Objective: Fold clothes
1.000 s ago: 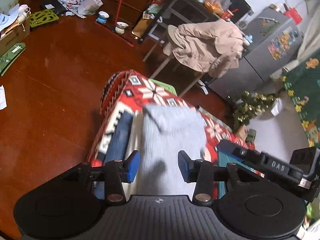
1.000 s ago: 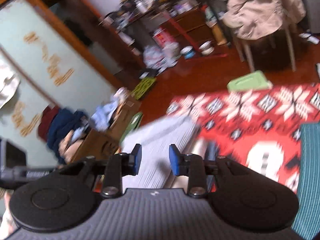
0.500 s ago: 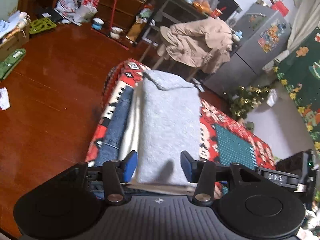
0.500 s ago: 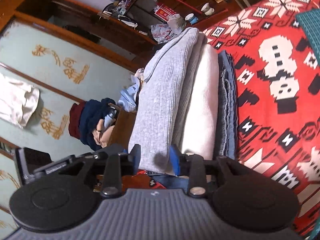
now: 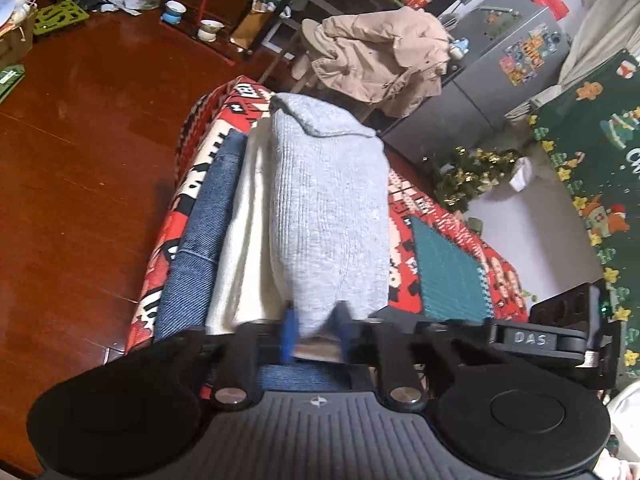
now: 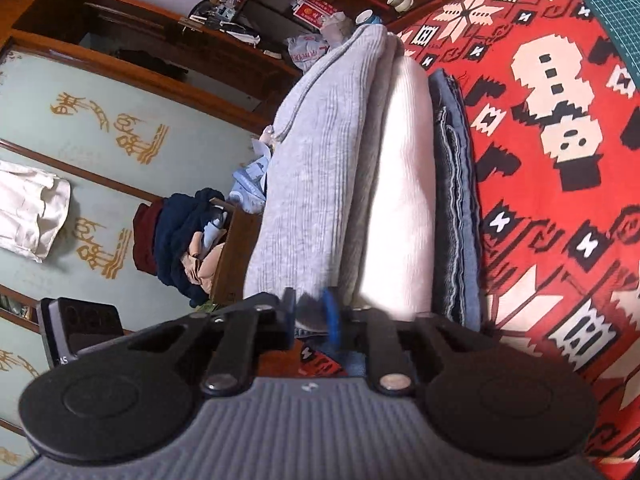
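both claws, left (image 5: 316,332) and right (image 6: 311,314), just closed, pinch the ribbed grey knit (image 5: 328,208)

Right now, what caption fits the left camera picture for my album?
Left gripper pinches the near edge of a folded grey sweater stacked on white and denim clothes.

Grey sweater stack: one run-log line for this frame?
stack: grey sweater over cream garment over jeans | left gripper: just closed on sweater edge | right gripper: just closed on sweater edge | surface: red patterned blanket
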`<action>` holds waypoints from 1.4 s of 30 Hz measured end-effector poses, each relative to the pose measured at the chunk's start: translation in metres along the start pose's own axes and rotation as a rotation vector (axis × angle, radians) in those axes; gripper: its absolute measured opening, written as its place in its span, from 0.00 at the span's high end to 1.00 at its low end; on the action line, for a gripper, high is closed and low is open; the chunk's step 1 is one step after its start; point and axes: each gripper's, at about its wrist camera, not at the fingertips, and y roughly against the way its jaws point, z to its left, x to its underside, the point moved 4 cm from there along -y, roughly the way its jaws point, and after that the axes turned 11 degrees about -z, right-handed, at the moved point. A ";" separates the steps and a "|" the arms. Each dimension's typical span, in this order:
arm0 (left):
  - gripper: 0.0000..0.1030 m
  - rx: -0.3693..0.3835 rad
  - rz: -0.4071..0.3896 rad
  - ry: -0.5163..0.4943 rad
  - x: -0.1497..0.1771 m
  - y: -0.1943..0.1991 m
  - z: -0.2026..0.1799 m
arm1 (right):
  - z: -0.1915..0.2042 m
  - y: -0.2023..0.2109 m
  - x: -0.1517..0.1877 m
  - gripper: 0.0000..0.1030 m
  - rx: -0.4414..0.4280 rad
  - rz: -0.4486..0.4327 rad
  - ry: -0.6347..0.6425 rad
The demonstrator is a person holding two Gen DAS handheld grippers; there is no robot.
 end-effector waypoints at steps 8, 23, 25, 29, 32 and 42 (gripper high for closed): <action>0.91 0.040 0.001 0.192 0.008 0.000 0.044 | -0.006 -0.008 0.005 0.93 0.035 0.011 0.034; 0.88 0.005 -0.158 0.049 -0.004 0.047 0.000 | 0.031 0.028 -0.017 0.85 0.021 -0.070 0.250; 0.88 0.019 -0.180 0.025 -0.012 0.034 -0.014 | 0.035 0.023 -0.028 0.85 0.024 -0.077 0.254; 0.88 -0.007 -0.145 0.011 -0.020 -0.011 -0.018 | 0.039 0.011 -0.045 0.88 0.040 -0.062 0.259; 0.97 -0.024 -0.097 0.053 -0.016 -0.033 -0.001 | 0.033 -0.006 -0.045 0.88 0.079 -0.034 0.275; 0.97 -0.037 -0.069 0.047 0.010 -0.012 0.015 | 0.003 -0.001 -0.033 0.95 0.087 0.016 0.279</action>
